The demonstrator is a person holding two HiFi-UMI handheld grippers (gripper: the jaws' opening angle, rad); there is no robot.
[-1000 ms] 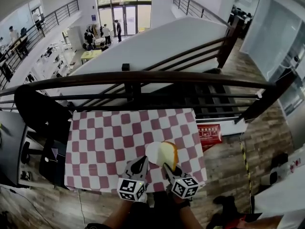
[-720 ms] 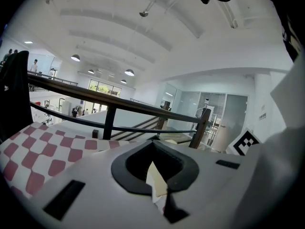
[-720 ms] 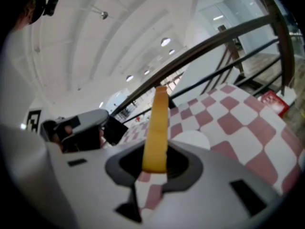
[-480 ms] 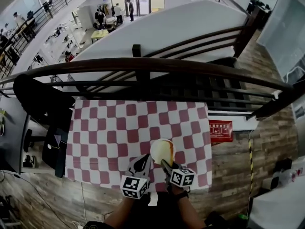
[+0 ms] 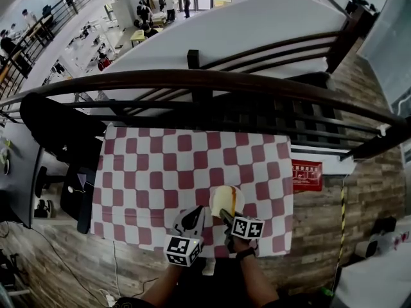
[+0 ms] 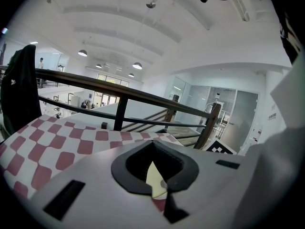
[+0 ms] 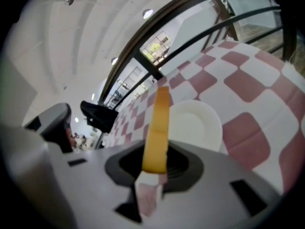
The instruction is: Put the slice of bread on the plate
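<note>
My right gripper [image 5: 226, 218] is shut on a slice of bread [image 5: 230, 203] with a yellow crust, held on edge. In the right gripper view the bread [image 7: 157, 123] stands up between the jaws, with a white plate [image 7: 198, 125] just beyond and below it on the checked cloth. From the head view the plate [image 5: 218, 196] shows as a pale round patch under the bread, near the table's front right. My left gripper [image 5: 192, 219] hovers beside it to the left, its fingers meeting at a tip with nothing in them. A pale wedge of the plate [image 6: 155, 179] shows past the left jaws.
The red-and-white checked table [image 5: 148, 165] ends just in front of the grippers. A dark wooden railing [image 5: 205, 82] runs along its far side. A black chair with a dark jacket [image 5: 54, 136] stands at the left, a red box [image 5: 307, 175] at the right.
Both grippers have come down toward the table. The bread has dropped with the right gripper and turned, and now sits close over the plate.
</note>
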